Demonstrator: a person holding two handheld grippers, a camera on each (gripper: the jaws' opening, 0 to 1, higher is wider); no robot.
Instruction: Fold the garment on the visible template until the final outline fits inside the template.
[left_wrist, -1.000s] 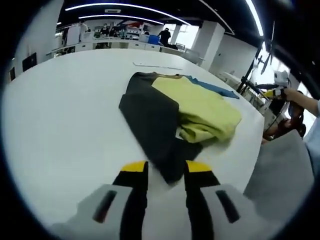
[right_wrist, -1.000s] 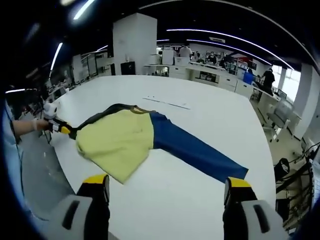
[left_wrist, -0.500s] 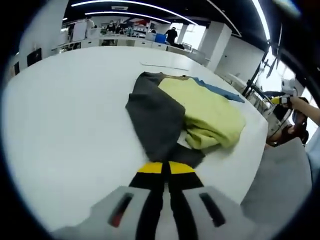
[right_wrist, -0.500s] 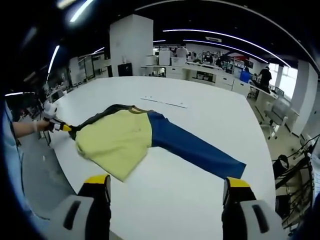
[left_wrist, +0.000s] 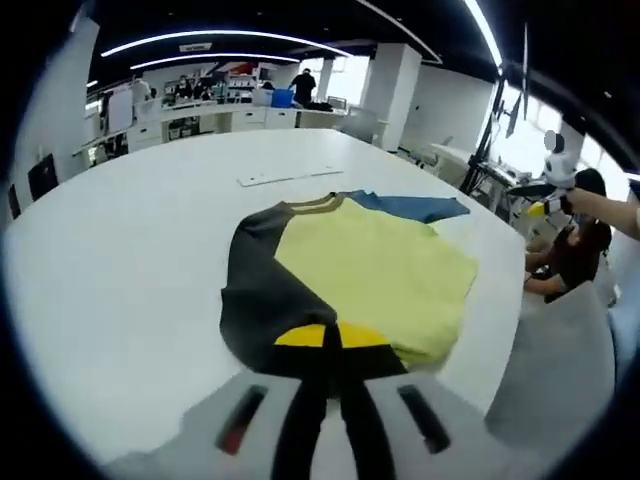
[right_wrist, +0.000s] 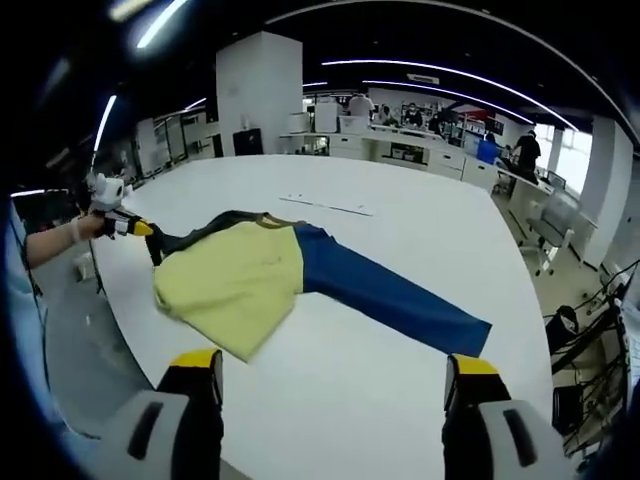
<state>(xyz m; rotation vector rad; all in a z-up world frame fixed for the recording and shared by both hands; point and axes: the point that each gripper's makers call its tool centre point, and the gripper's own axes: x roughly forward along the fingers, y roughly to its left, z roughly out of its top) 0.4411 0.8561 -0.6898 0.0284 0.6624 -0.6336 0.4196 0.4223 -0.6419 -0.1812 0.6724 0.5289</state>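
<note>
On the white table (right_wrist: 420, 250), the left claw (left_wrist: 327, 338) (jaws together) grips the garment (left_wrist: 370, 270).

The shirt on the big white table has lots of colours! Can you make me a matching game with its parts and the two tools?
Column one:
1. blue sleeve
2. dark sleeve
3. shirt body
4. right tool

Column two:
A. yellow-green
B. stretched out flat on the table
C. jaws wide apart, holding nothing
D. pinched by the left tool

Pairs: 1-B, 2-D, 3-A, 4-C
</note>
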